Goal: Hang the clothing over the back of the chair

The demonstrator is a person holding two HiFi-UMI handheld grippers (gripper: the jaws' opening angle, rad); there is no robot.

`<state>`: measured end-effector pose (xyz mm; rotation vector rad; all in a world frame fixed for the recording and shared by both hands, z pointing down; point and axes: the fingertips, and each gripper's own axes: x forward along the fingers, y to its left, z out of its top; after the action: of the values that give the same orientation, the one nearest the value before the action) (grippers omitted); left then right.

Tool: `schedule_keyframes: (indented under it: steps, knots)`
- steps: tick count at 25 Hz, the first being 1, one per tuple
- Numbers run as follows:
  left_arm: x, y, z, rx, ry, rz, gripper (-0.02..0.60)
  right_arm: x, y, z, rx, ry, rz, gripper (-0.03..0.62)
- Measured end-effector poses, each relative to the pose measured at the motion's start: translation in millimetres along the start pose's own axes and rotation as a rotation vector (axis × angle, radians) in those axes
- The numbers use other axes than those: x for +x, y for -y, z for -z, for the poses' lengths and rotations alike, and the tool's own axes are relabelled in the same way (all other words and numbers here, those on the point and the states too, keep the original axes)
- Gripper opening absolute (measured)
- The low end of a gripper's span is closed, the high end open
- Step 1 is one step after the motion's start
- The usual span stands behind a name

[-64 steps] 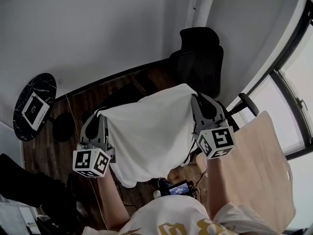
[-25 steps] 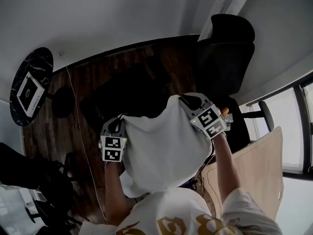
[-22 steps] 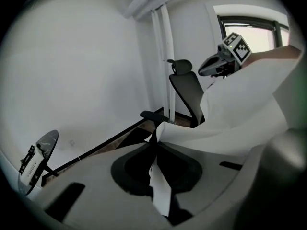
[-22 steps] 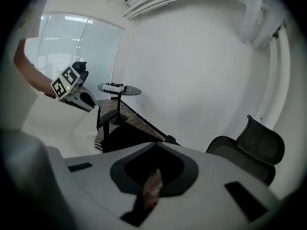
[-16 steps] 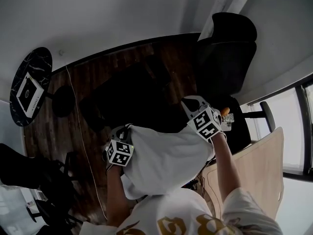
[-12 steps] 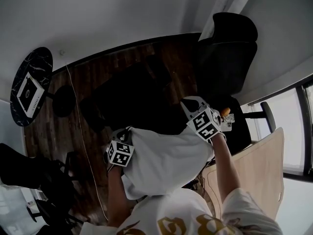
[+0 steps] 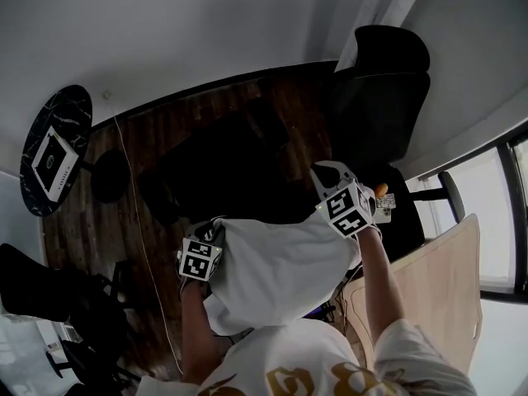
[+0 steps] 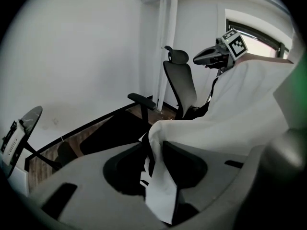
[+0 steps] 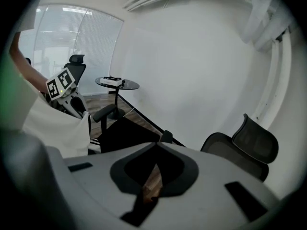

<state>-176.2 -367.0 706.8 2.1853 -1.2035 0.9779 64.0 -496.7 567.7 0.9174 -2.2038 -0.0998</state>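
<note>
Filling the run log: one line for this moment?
left gripper: opening, white garment between jaws | right gripper: shut, empty | far office chair: bare

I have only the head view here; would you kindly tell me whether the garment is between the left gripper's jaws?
Observer: Yes. Its own view shows that the left gripper has a fold of the garment hanging between its jaws, and they are opening.
Operator: Thank you. And what does the right gripper have?
Observer: The right gripper has nothing between its jaws; in its own view their tips look closed together, and the garment lies off to one side.
</note>
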Motion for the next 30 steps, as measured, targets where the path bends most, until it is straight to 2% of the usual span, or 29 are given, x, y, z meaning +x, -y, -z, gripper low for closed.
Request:
schedule_keyframes:
  steps: [4,6,7,8,11,14,16,20,21,22,23,28,30]
  knots:
    - [-9.3,-1.9,4.9,-0.056,-0.008,0.0,0.142,-21.6,4.8,-18.8,0.055,0.071,0.027,0.012]
    - [-14.9,-0.3,8.4,-0.099,0.003,0.024,0.174,-34.4,6.8,-33.8,0.062,0.111,0.043,0.012]
    - [-17.6,0.6,9.9,-0.121,0.01,0.038,0.209,-40.1,7.2,-40.4,0.059,0.125,0.051,0.012]
    - [-20.4,0.5,11.4,-0.139,0.015,0.048,0.318,-45.8,7.3,-46.2,0.056,0.137,0.058,0.012]
    - [-33.6,-6.4,10.8,-0.155,0.047,0.023,0.333,-64.7,5.1,-59.8,0.075,0.174,0.08,0.012]
    - [-57.6,-20.3,-4.6,-0.175,0.158,-0.064,0.333,-87.7,-1.9,-71.6,0.121,0.217,0.098,0.012]
    - [-76.4,-26.3,-18.1,-0.197,0.245,-0.109,0.313,-103.8,-8.0,-80.8,0.113,0.233,0.119,0.012]
    - [-114.7,-25.8,-43.6,-0.184,0.366,-0.15,0.199,-132.2,-18.5,-91.5,0.1,0.254,0.154,0.012]
    - [-125.8,-23.6,-49.4,-0.173,0.392,-0.155,0.162,-139.0,-22.8,-91.8,0.107,0.259,0.16,0.012]
    - [-137.7,-20.5,-54.6,-0.164,0.417,-0.158,0.065,-146.5,-27.9,-90.9,0.121,0.265,0.164,0.012]
    - [-149.9,-17.1,-59.2,-0.159,0.441,-0.157,0.02,-154.5,-33.5,-89.2,0.143,0.274,0.165,0.012]
    - [-207.5,-5.7,-81.8,-0.124,0.564,-0.163,0.02,-191.2,-59.4,-77.7,0.293,0.335,0.185,0.012]
    - [-222.8,5.3,-86.9,-0.127,0.601,-0.136,0.02,-204.6,-74.6,-73.9,0.374,0.369,0.161,0.012]
